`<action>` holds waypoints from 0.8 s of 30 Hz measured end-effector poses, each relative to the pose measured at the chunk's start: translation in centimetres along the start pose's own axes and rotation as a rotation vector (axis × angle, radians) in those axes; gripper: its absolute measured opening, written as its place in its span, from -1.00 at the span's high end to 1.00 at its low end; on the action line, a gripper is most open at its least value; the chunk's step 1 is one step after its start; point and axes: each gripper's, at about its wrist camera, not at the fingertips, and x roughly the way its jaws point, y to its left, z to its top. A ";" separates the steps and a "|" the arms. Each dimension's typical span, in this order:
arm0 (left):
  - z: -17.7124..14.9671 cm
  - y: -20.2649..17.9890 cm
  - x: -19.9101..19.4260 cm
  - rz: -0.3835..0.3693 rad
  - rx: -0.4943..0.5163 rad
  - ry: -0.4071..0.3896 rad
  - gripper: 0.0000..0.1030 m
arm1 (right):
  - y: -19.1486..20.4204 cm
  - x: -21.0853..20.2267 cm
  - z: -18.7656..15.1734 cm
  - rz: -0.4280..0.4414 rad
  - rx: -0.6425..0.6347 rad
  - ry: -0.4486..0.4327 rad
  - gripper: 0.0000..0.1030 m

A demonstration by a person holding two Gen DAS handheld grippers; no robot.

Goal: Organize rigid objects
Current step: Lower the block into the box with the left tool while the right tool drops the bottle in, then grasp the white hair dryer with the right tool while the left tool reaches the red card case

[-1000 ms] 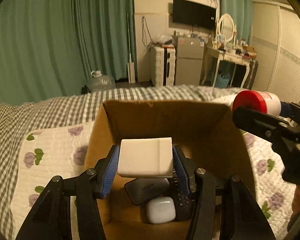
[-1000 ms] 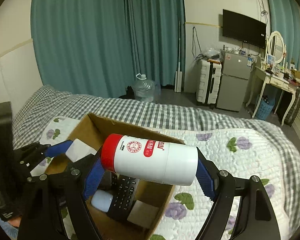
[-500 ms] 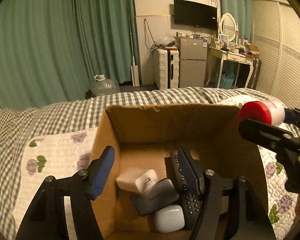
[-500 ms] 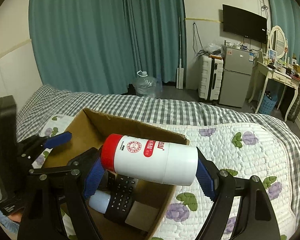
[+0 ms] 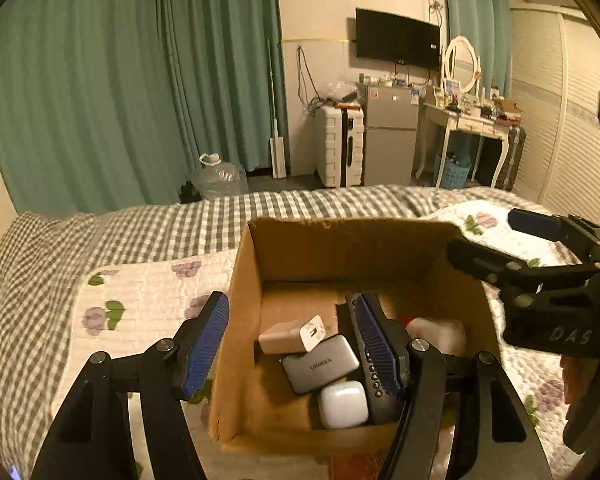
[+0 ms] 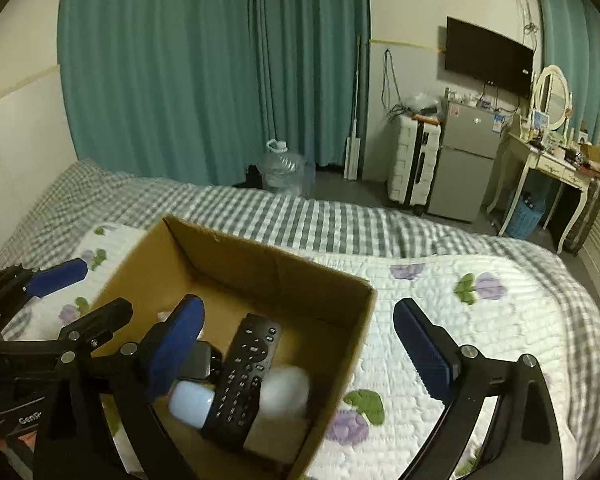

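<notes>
An open cardboard box (image 5: pixel 340 240) sits on the bed and also shows in the right wrist view (image 6: pixel 260 264). Inside lie a white charger block (image 5: pixel 290 334), a grey power bank (image 5: pixel 320 362), a white earbud case (image 5: pixel 343 404), a black remote (image 6: pixel 246 376) and the white bottle with a red cap (image 5: pixel 436 334), blurred in the right wrist view (image 6: pixel 284 392). My left gripper (image 5: pixel 294 338) is open and empty above the box's left part. My right gripper (image 6: pixel 300 348) is open and empty above the box's right wall.
The bed has a white floral quilt (image 6: pixel 480 320) over a grey checked sheet (image 5: pixel 140 228). Beyond it stand teal curtains (image 5: pixel 140 80), a water jug (image 5: pixel 220 178), a white suitcase (image 5: pixel 338 150), a small fridge (image 5: pixel 388 148) and a dressing table (image 5: pixel 472 128).
My left gripper opened and dropped the white charger block into the box. My right gripper then opened and the red-capped bottle fell into the box's right side.
</notes>
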 end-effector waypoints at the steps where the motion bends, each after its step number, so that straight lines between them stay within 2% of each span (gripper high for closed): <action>1: 0.0 0.0 -0.9 -0.002 -0.005 -0.005 -0.33 | 0.0 -1.2 0.0 0.005 -0.002 -0.006 -0.93; 7: -0.8 -0.1 -6.6 0.003 0.011 -0.043 -0.39 | 0.5 -7.7 -0.5 0.006 -0.048 -0.040 -1.00; 12: -2.7 -0.5 -9.6 0.011 0.020 -0.050 -0.40 | 0.8 -9.9 -2.8 0.017 -0.096 0.006 -1.00; 17: -5.8 -0.6 -9.2 0.033 0.001 0.009 -0.40 | 0.9 -9.1 -6.8 0.040 -0.159 0.072 -1.00; 20: -8.0 -0.7 -7.8 0.066 -0.013 0.055 -0.40 | 1.1 -6.8 -9.3 0.042 -0.228 0.121 -1.00; 24: -11.0 -1.0 -5.1 0.055 -0.037 0.140 -0.40 | 2.2 -3.0 -12.3 0.083 -0.303 0.226 -1.00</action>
